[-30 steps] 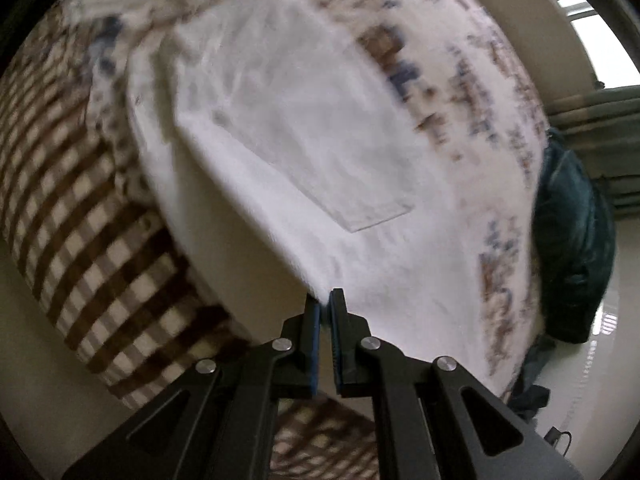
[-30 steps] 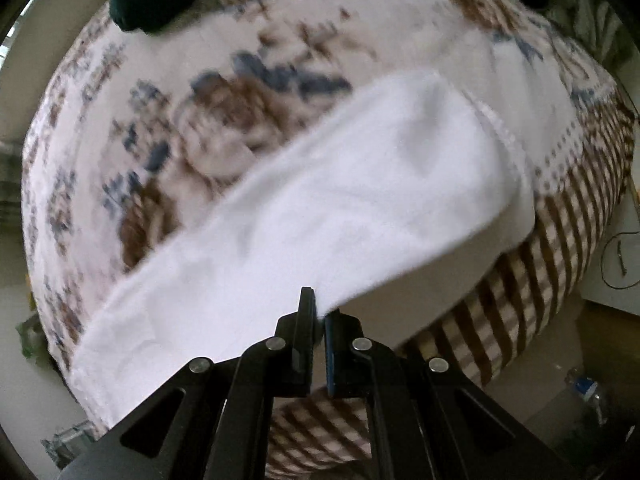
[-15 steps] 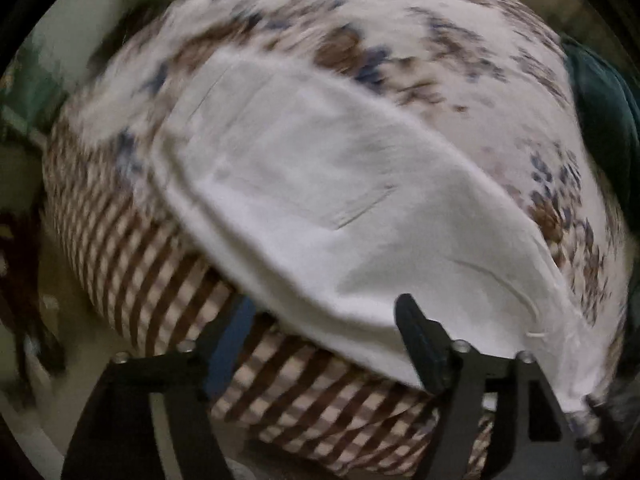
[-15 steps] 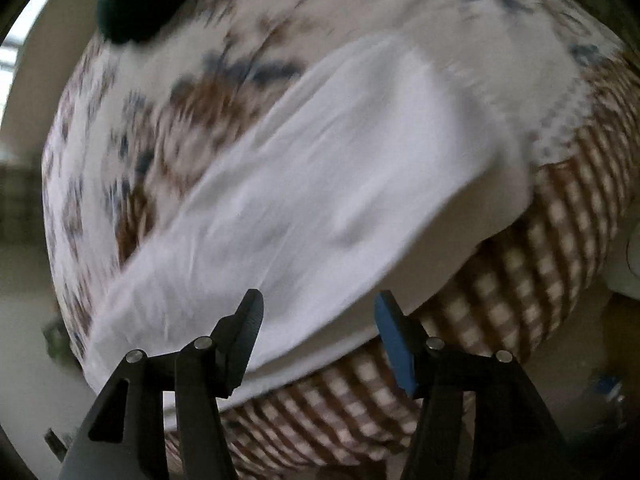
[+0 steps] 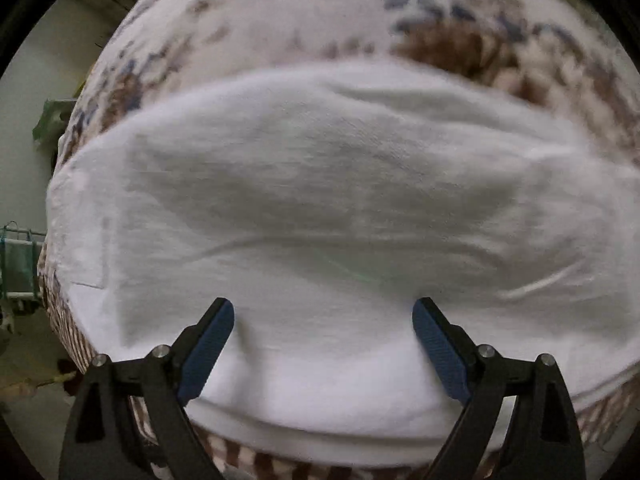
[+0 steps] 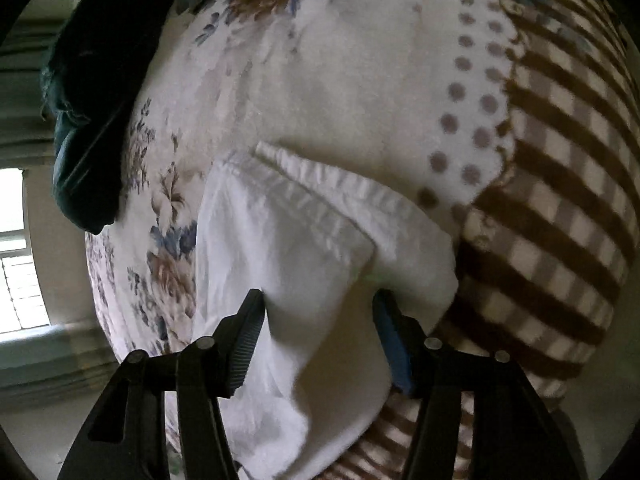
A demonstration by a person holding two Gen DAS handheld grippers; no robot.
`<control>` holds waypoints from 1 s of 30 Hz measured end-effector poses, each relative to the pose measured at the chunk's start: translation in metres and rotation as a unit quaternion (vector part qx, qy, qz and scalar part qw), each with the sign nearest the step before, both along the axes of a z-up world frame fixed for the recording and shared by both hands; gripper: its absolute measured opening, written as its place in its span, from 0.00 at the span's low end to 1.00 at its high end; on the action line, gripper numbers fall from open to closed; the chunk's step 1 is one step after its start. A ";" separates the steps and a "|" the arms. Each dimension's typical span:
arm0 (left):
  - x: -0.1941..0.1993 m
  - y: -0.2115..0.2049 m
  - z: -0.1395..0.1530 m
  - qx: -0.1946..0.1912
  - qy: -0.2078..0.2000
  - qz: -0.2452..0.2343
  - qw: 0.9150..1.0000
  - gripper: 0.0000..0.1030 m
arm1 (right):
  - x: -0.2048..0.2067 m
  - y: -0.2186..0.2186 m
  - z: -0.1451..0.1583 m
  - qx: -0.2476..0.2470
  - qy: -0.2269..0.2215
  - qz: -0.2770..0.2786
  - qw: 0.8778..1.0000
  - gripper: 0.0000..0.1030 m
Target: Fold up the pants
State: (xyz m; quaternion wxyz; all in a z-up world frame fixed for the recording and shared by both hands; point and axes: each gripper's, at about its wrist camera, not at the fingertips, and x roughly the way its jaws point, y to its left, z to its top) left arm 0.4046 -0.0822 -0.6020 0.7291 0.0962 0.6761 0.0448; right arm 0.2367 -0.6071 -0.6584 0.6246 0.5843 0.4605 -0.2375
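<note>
White pants (image 5: 320, 208) lie folded lengthwise on a bed, near its front edge. My left gripper (image 5: 323, 312) is open, its jaws spread wide just above the near edge of the cloth, holding nothing. In the right wrist view the pants (image 6: 288, 248) show their gathered waistband end, with one layer lying over another. My right gripper (image 6: 318, 304) is open over that end, its jaws either side of the cloth, not closed on it.
The bed has a floral cover (image 6: 320, 72) with a dotted band and a brown checked side (image 6: 560, 208). A dark green garment (image 6: 92, 92) lies at the bed's far side. A window (image 6: 16, 248) is at the left.
Both grippers let go of the pants and opened wide. The pants now lie flat on the bed. Both cameras have swung and moved closer to the cloth.
</note>
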 end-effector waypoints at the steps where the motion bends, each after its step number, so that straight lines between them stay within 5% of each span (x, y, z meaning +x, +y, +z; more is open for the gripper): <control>1: 0.002 0.005 -0.006 -0.008 0.004 0.011 1.000 0.92 | 0.000 0.001 0.000 0.002 -0.011 -0.001 1.000 0.51; 2: 0.005 0.010 -0.011 -0.011 0.010 0.022 1.000 1.00 | 0.000 0.001 0.000 0.003 -0.016 0.001 1.000 0.48; 6: 0.017 0.036 -0.026 -0.060 0.042 0.079 0.994 1.00 | 0.007 0.001 0.003 -0.017 -0.012 0.016 1.000 0.14; 12: 0.033 0.047 -0.032 -0.053 0.089 0.101 0.989 1.00 | 0.015 0.016 0.032 -0.071 0.007 0.053 0.996 0.09; 20: 0.001 0.052 0.036 -0.048 -0.004 0.053 0.997 1.00 | -0.019 0.015 0.047 -0.095 0.023 0.080 0.992 0.08; 22: -0.008 0.059 0.043 -0.045 -0.012 0.050 0.998 1.00 | -0.020 0.014 0.032 -0.086 0.045 0.101 0.990 0.11; 24: -0.018 0.064 0.046 -0.040 -0.014 0.055 0.998 1.00 | -0.012 0.015 0.020 -0.104 0.088 0.143 0.980 0.36; 27: -0.029 0.105 0.057 -0.050 -0.005 0.088 0.995 1.00 | -0.010 0.018 0.022 -0.087 0.078 0.148 0.982 0.59; 30: -0.034 0.133 0.071 -0.056 -0.015 0.127 0.990 1.00 | -0.006 0.040 0.049 -0.097 0.070 0.161 0.980 0.62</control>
